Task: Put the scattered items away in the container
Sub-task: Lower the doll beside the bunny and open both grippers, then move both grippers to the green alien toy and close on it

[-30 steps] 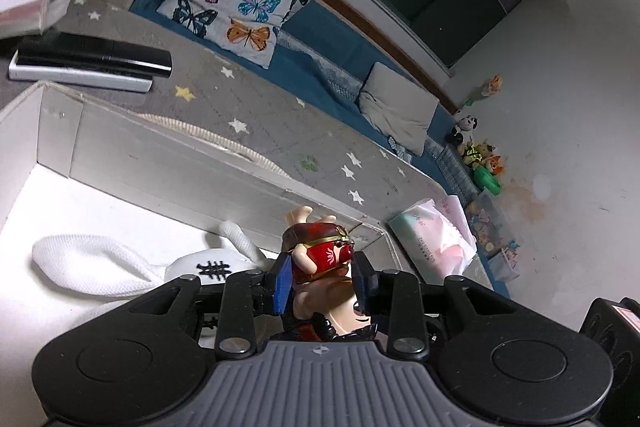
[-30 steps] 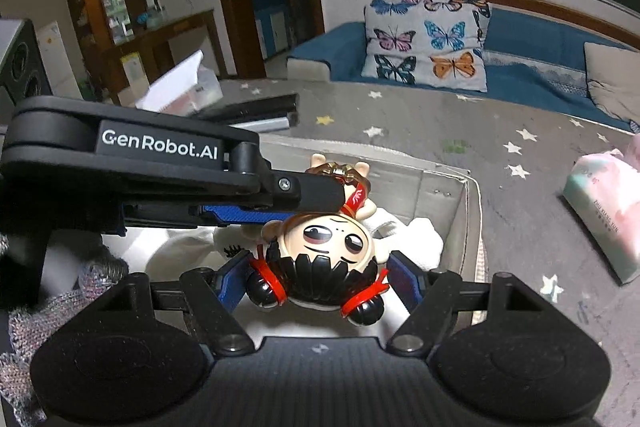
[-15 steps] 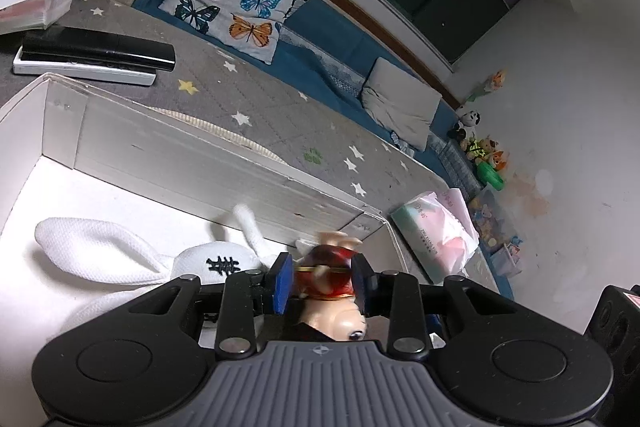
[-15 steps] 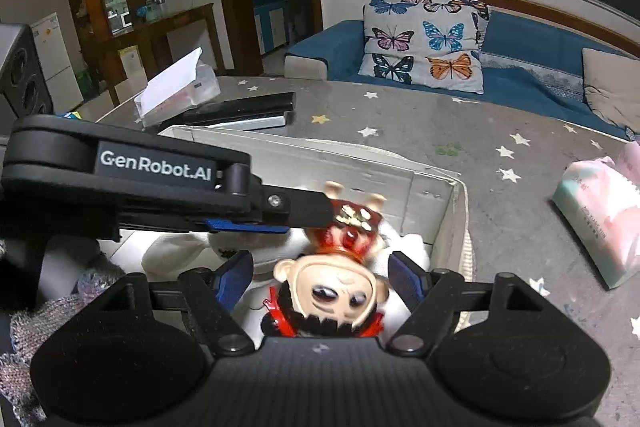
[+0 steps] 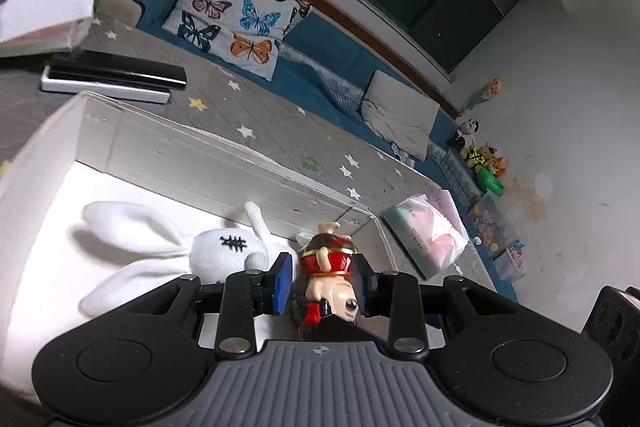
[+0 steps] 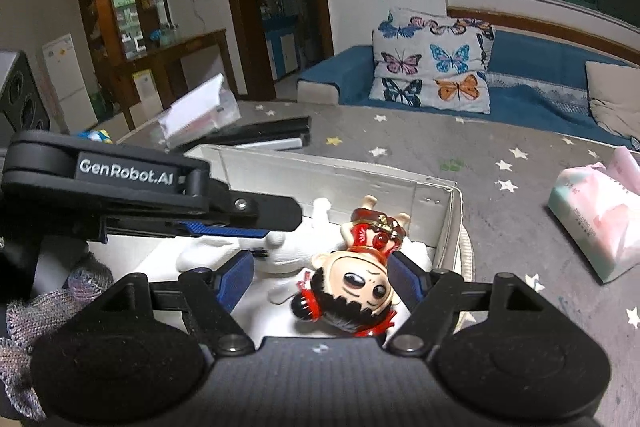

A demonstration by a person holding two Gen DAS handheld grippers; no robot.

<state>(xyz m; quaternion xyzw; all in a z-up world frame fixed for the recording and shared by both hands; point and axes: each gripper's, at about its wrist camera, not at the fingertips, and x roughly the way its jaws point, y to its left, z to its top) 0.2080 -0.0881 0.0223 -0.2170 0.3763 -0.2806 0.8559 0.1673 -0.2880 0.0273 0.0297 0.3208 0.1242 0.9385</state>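
A doll figure (image 6: 352, 279) with a red costume and black hair lies head toward me in the right corner of the white box (image 6: 320, 171). My right gripper (image 6: 324, 283) is open, its jaws wide on either side of the doll. My left gripper (image 5: 320, 279) is open above the doll (image 5: 328, 279), which lies between its blue pads. The left gripper's finger (image 6: 240, 215) reaches in from the left in the right wrist view. A white plush rabbit (image 5: 160, 243) lies in the box beside the doll.
A pink-green tissue pack (image 6: 596, 215) lies on the star-patterned grey mat right of the box. Flat black and white boxes (image 5: 116, 79) and an open white case (image 5: 48, 15) sit behind it. A blue sofa with a butterfly pillow (image 6: 436, 67) stands beyond.
Both grippers have opened and let go of the doll. It has dropped from between them into the box's right corner beside the rabbit.
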